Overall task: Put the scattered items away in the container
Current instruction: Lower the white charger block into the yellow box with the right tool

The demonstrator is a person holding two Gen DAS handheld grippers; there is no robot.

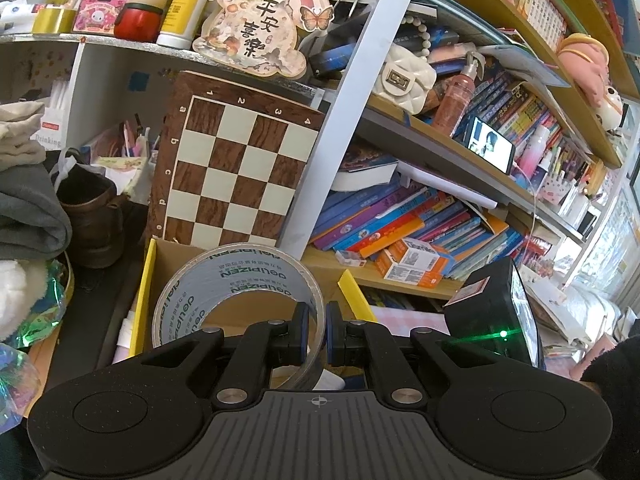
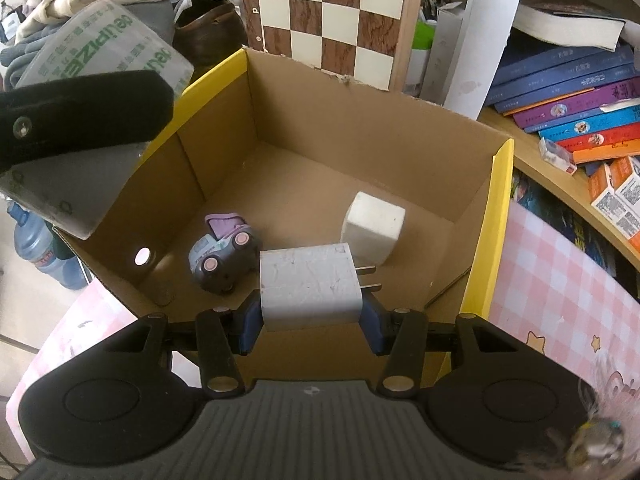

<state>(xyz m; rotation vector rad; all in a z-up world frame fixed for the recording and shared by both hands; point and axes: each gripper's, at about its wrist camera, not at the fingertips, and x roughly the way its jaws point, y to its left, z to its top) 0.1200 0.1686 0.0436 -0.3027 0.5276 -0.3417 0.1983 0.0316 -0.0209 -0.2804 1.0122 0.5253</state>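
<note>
**Cardboard box, two loads above it**

Brown corrugated cardboard with yellow-edged flaps forms the box [image 2: 360, 160], open-topped, just ahead of the right fingers. The right gripper [image 2: 310, 312] tilts steeply down over its near wall, blue pads pressed on the flat sides of a scuffed white plug adapter [image 2: 308, 284], prongs pointing right. Beyond the fingertips, on the box floor, lie a pastel toy car [image 2: 224, 252] and a white cube-shaped charger [image 2: 374, 226]. The left gripper [image 1: 317, 334] is nearly level, fingers pinched narrow on the band of a glossy clear tape roll [image 1: 236, 300]; the roll's lower rim is hidden behind the fingers.
</note>
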